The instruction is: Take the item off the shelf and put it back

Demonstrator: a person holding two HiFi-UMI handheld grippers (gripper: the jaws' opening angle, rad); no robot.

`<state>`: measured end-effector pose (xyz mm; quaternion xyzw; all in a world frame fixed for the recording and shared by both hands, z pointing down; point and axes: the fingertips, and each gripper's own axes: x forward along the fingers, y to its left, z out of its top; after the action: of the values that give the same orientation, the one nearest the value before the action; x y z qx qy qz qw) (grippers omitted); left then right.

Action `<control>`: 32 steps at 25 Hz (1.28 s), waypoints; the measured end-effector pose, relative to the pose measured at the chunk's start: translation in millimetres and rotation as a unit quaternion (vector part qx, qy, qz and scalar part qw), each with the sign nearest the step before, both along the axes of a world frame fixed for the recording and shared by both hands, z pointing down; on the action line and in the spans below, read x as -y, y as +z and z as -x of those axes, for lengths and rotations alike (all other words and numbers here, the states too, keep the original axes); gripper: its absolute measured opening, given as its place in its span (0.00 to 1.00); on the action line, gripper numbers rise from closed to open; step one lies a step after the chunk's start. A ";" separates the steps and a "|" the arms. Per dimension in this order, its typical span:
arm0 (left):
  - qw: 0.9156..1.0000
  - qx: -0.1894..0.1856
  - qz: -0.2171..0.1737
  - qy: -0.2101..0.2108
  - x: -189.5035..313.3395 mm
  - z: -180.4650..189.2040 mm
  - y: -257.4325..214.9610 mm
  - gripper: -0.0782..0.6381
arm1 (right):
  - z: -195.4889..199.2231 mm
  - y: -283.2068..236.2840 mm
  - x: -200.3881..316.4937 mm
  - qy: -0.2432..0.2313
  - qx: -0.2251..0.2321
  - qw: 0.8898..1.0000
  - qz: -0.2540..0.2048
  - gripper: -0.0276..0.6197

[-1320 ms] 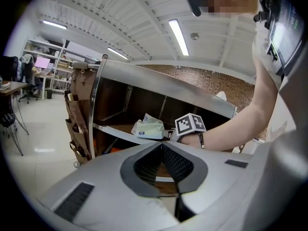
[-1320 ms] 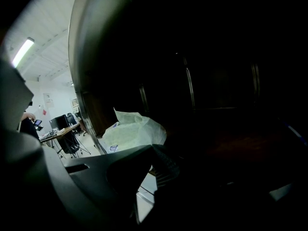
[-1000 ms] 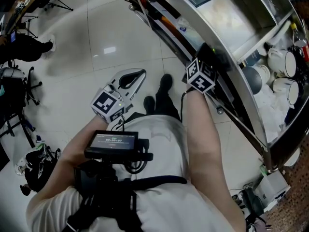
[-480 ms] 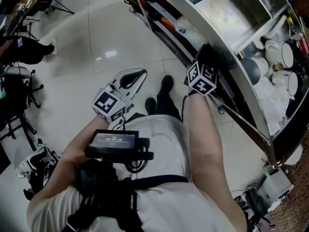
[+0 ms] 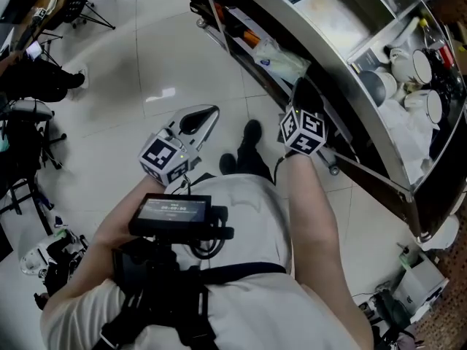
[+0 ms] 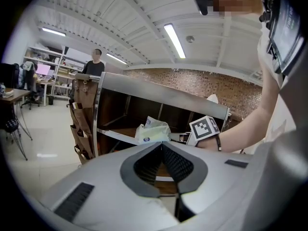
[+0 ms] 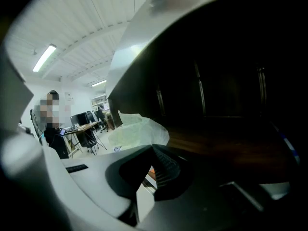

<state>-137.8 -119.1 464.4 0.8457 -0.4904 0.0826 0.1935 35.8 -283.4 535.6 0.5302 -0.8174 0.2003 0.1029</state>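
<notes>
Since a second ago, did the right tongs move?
Yes, a little: the right tongs slid back from the shelf's steel edge, toward the person.

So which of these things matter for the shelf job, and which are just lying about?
Part of the job:
- pale plastic bag, probably the item
- shelf it lies on
- right tool, shut, pointed at the bag

Just lying about:
- white mugs
- tripod on the floor
</notes>
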 end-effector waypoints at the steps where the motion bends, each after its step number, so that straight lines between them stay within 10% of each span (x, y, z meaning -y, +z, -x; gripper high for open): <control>1: 1.000 0.000 -0.002 -0.002 -3.4 0.8 -0.9 0.13 | 1.8 -2.4 -5.9 -0.008 0.001 1.000 -0.001 0.05; 32: 0.998 -0.003 -0.060 0.001 -123.5 25.2 -75.7 0.12 | 86.3 -176.8 -204.6 -0.177 0.072 0.978 -0.084 0.05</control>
<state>-163.0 4.5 388.7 0.8563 -0.4935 0.0508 0.1437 -50.5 -78.8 358.8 0.3682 -0.9174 0.1474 0.0325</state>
